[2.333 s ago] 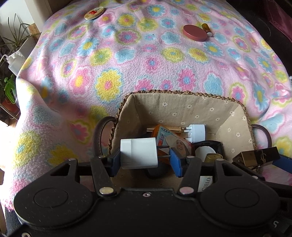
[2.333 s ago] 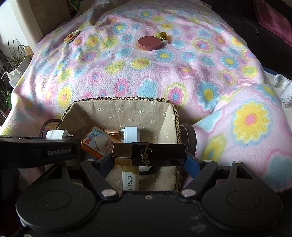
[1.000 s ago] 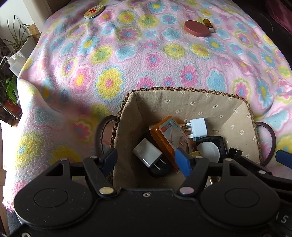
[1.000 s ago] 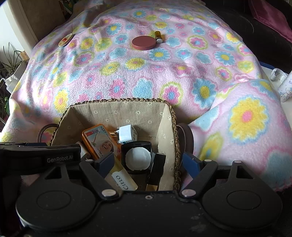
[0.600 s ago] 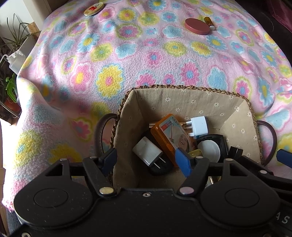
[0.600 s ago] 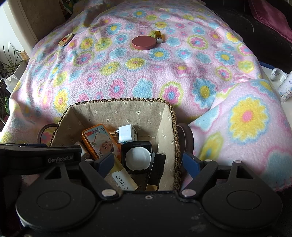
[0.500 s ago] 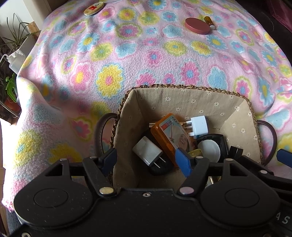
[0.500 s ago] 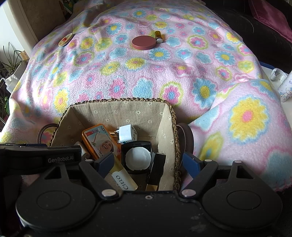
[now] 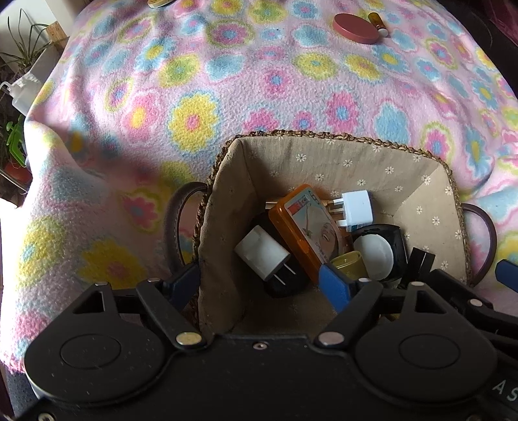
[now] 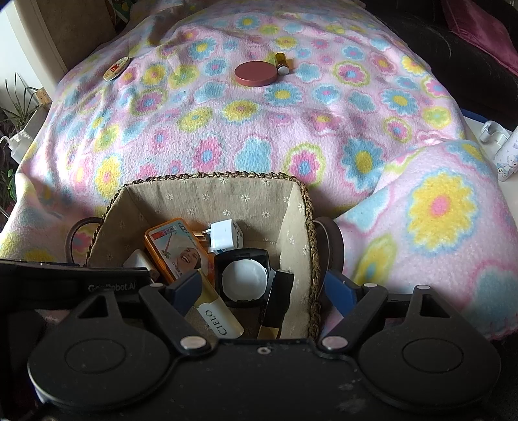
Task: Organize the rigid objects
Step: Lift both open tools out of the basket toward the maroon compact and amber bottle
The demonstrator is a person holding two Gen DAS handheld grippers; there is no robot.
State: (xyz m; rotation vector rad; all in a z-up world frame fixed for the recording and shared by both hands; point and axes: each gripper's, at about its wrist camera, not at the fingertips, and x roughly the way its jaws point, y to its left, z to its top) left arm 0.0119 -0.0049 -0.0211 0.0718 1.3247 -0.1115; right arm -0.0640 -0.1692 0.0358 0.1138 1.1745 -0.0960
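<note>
A woven basket (image 9: 323,134) (image 10: 210,176) with a beige lining holds a white charger (image 9: 262,253), an orange case (image 9: 307,223) (image 10: 174,249), a white plug adapter (image 9: 356,207) (image 10: 226,239), a black compact (image 9: 378,252) (image 10: 244,280), a gold CIELO tube (image 10: 217,315) and a black-and-gold box (image 10: 275,302). My left gripper (image 9: 260,283) is open and empty over the basket's near left. My right gripper (image 10: 262,291) is open and empty over its near right. On the blanket far off lie a reddish-brown round lid (image 9: 356,23) (image 10: 255,73), a small amber bottle (image 9: 377,20) (image 10: 281,63) and a small round tin (image 10: 116,68).
A pink flowered fleece blanket (image 9: 194,97) (image 10: 356,129) covers the surface and drops off at the left edge. Potted plants (image 9: 16,58) stand at the far left. White items (image 10: 505,152) sit past the blanket's right edge.
Both grippers opened: the white charger and the black-and-gold box dropped into the basket. Since then both grippers have stayed open, and the views have drawn back a little.
</note>
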